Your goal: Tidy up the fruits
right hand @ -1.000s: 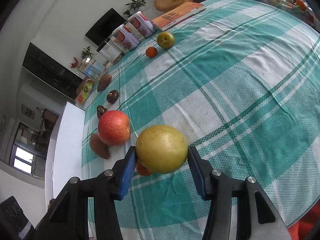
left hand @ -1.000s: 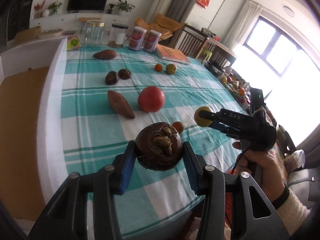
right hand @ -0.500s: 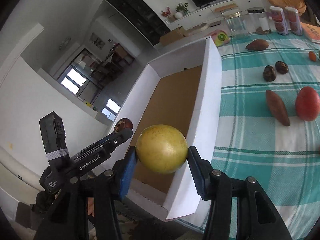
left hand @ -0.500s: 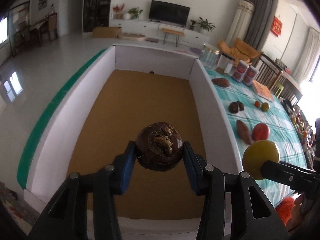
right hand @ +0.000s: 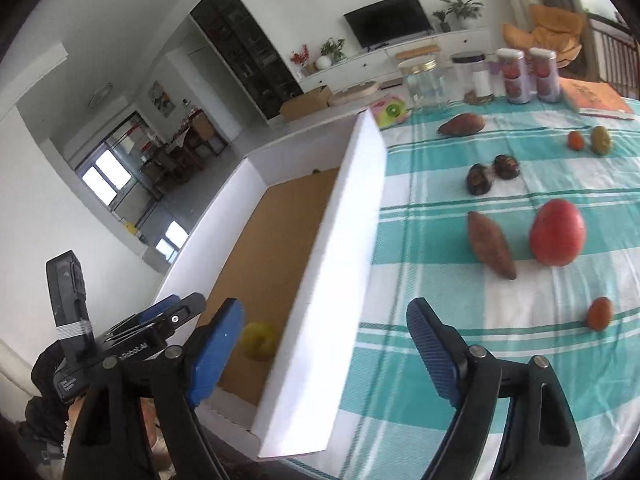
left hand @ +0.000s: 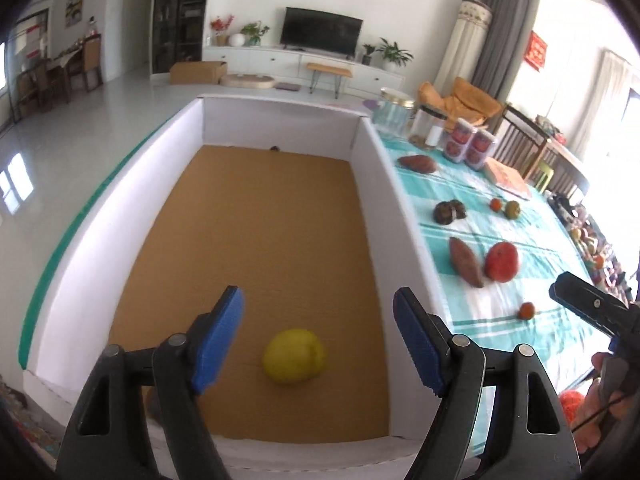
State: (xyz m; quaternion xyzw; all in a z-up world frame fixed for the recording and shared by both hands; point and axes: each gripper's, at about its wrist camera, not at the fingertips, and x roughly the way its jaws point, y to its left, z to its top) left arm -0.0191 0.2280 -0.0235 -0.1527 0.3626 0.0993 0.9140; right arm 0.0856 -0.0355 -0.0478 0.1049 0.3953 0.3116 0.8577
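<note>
Yellow round fruit (left hand: 294, 356) is lying on the brown cardboard floor of the white-walled box (left hand: 376, 168), near its front end. Both claws are gaping wide and gripping nothing: the left claw (left hand: 318, 338) is hovering over the box, the right claw (right hand: 320, 350) above its wall. On the teal checked tabletop (right hand: 440, 184), a red apple (right hand: 557, 233) is sitting beside a brown sweet potato (right hand: 491, 245).

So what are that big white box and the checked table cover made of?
The box looks like cardboard: matte white walls, a plain brown floor, and what looks like a fluted edge along its near side. The cover seems to be woven cloth, matte, with a teal-and-white check and fine thread lines; the exact fibre can't be told.
</note>
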